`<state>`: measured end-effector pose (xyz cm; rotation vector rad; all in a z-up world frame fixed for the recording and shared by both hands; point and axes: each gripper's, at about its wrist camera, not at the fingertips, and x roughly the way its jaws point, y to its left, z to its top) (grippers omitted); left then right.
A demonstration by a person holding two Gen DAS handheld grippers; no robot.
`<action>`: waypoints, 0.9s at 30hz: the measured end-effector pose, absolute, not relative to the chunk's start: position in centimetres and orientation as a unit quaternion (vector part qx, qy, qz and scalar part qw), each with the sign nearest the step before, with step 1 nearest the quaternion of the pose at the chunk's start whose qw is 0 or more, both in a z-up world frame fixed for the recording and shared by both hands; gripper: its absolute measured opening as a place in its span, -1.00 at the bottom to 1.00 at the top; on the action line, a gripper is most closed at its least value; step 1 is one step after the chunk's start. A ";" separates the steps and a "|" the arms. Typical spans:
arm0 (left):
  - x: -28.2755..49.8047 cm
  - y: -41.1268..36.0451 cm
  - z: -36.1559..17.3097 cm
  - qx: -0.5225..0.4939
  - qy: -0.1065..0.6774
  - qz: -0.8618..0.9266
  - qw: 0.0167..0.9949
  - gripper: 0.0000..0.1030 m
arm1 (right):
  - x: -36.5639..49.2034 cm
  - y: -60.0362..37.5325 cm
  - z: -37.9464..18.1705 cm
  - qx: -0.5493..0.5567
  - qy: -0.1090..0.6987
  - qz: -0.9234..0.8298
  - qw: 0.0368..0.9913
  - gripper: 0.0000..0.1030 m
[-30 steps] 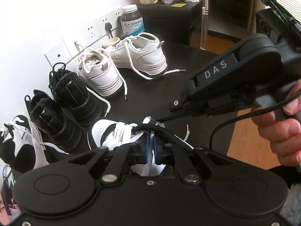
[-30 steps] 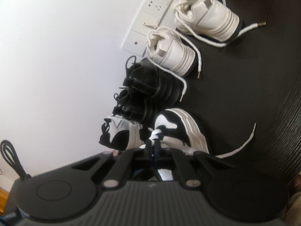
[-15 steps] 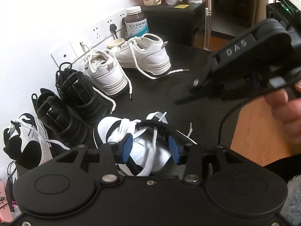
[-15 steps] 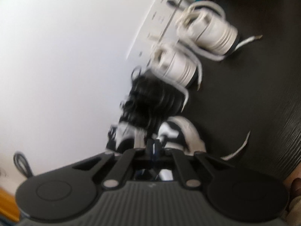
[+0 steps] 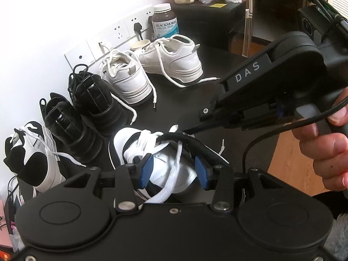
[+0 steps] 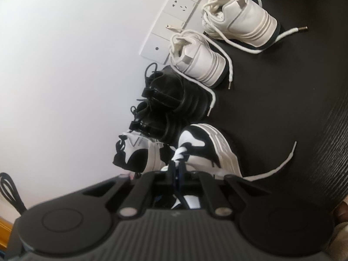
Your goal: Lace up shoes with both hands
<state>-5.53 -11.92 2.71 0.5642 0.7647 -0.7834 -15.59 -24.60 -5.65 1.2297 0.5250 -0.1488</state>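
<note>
A black-and-white sneaker [image 5: 130,143] [image 6: 202,150] lies on the dark table just ahead of both grippers, its white laces loose. My left gripper [image 5: 174,170] is open. One flat white lace [image 5: 171,180] runs between its blue pads [image 5: 145,169] without being pressed. My right gripper [image 5: 184,130] [image 6: 177,169] comes in from the right, held by a hand [image 5: 326,148]. It is shut, with its tips at the laces over the tongue [image 6: 180,154], and I see nothing clamped. A black cable [image 5: 191,141] crosses the shoe. One lace end [image 6: 282,165] trails on the table.
Along the wall stand a matching sneaker [image 5: 32,158], two black boots [image 5: 93,100], and two white sneakers [image 5: 128,80] with laces spread out. A supplement bottle [image 5: 165,21] and wall sockets [image 5: 117,32] sit behind. The table edge and wooden floor [image 5: 282,152] lie at right.
My left gripper, shut on the lace a second ago, has opened and the lace lies loose between the pads. The right gripper drew back to the right, then returned to the shoe.
</note>
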 end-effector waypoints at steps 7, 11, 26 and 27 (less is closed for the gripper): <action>-5.6 -12.0 2.7 0.264 0.361 -0.365 0.817 -0.16 | -15.1 -24.1 -5.3 0.543 0.248 -0.075 0.798 -0.94; -5.5 -12.0 2.7 0.264 0.362 -0.365 0.816 -0.17 | -15.2 -23.7 -4.8 0.521 0.245 -0.083 0.813 -0.95; -5.5 -12.1 2.6 0.262 0.363 -0.365 0.816 -0.17 | -18.4 -25.9 -3.8 0.535 0.193 -0.141 0.810 -0.96; -5.5 -12.1 2.6 0.262 0.363 -0.365 0.816 -0.17 | -18.8 -26.1 -3.9 0.538 0.190 -0.148 0.808 -0.96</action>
